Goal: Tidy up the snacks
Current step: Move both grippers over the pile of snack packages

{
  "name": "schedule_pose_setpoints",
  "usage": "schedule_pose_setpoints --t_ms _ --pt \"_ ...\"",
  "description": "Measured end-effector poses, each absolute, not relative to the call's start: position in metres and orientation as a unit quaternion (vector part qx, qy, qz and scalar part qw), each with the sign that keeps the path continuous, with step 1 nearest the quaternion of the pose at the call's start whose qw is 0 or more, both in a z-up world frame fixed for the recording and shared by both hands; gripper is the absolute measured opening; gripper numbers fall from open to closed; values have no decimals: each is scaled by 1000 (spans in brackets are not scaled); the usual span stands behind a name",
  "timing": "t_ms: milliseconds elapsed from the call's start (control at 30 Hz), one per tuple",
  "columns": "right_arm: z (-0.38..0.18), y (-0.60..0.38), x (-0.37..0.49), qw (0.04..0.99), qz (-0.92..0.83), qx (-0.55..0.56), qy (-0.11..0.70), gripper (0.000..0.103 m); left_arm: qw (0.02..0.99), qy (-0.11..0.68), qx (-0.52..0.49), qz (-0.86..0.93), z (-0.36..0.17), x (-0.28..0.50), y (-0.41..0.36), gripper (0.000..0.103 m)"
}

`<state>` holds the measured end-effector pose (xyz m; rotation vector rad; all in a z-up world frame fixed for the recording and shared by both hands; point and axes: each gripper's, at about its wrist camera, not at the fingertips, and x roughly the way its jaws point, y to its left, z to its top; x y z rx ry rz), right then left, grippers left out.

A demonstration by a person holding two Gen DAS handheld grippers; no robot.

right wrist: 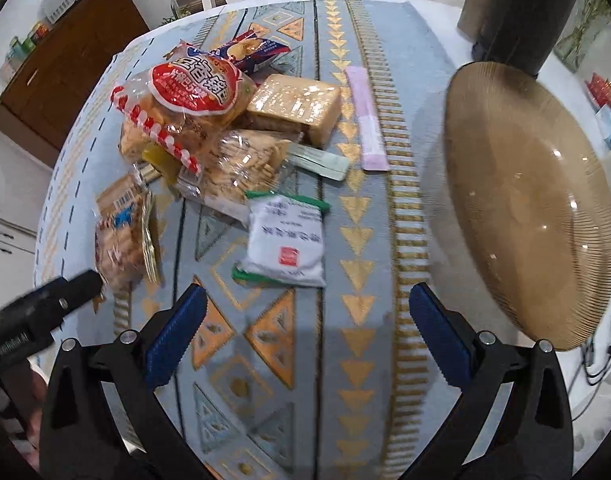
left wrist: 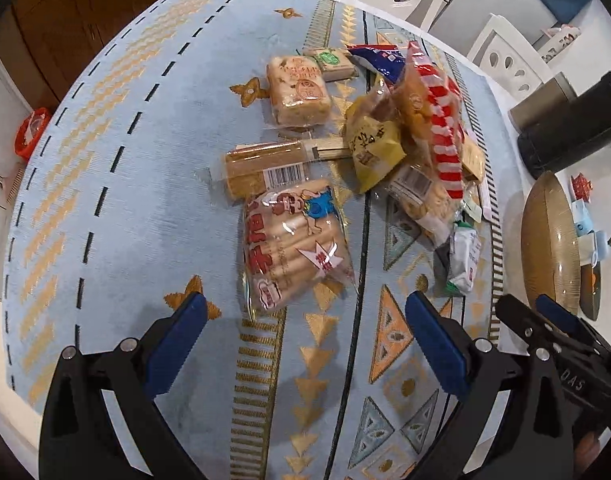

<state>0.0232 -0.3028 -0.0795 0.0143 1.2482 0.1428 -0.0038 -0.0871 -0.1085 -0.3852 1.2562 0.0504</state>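
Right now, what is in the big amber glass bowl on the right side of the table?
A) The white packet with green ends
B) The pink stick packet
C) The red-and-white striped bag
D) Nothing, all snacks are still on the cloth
D: the amber glass bowl shows only bare glass, while the white packet, pink stick packet and striped bag all lie on the tablecloth.

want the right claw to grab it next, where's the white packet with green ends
In the right wrist view the white packet with green ends lies flat on the tablecloth, ahead of the open right claw, left of the brown glass plate.
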Motion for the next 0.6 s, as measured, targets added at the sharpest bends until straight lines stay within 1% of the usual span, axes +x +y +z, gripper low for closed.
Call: schedule_pose_setpoints --t_ms 367,500,600 --pt "-87 -289 42 813 49 -3 580 100 793 578 -190 17 -115 8 -81 98" --pt "-88 -281 46 814 34 -32 579 100 800 576 -165 22 -111 12 -86 98" --pt "-94 -282 50 808 36 -25 587 98 799 580 -159 21 -114 16 -88 98"
